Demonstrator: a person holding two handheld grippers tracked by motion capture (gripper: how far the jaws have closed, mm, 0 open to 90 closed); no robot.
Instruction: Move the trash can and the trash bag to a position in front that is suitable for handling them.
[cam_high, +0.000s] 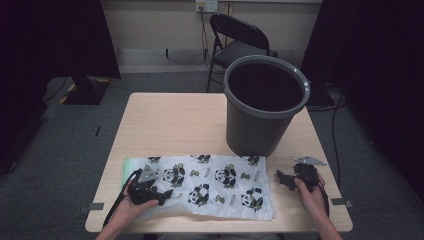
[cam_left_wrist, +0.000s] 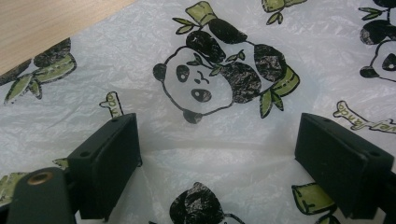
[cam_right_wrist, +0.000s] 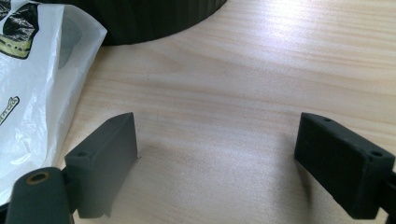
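Two grippers at the bottom of the high view, both with jaws spread wide and nothing between them. At lower left, the left gripper (cam_high: 167, 192) low over the near left part of the plastic bag (cam_high: 210, 186); in the left gripper view, jaws well apart on either side of a printed panda (cam_left_wrist: 219, 74), thin crinkled film beneath them. At lower right, the right gripper (cam_high: 281, 178) just off the bag's right edge over bare table (cam_high: 170, 120); in the right gripper view, only pale wood between the jaws, the bag's handle end (cam_right_wrist: 70, 42) at upper left. Bag flat across the lower middle of the high view, white with pandas and green bamboo, its far right corner near the foot of the bin. Probably very light, limp and slippery: likely to slide on the wood under a sideways push, to crumple rather than keep shape, and to tear if tugged hard. Best hold likely a pinch on a raised wrinkle or on an edge or handle loop, one gripper at each end. Beyond the bag, at right of centre, the dark grey waste bin (cam_high: 265, 107), upright and open. Farthest, at top centre, a folding chair (cam_high: 240, 42) by the wall.
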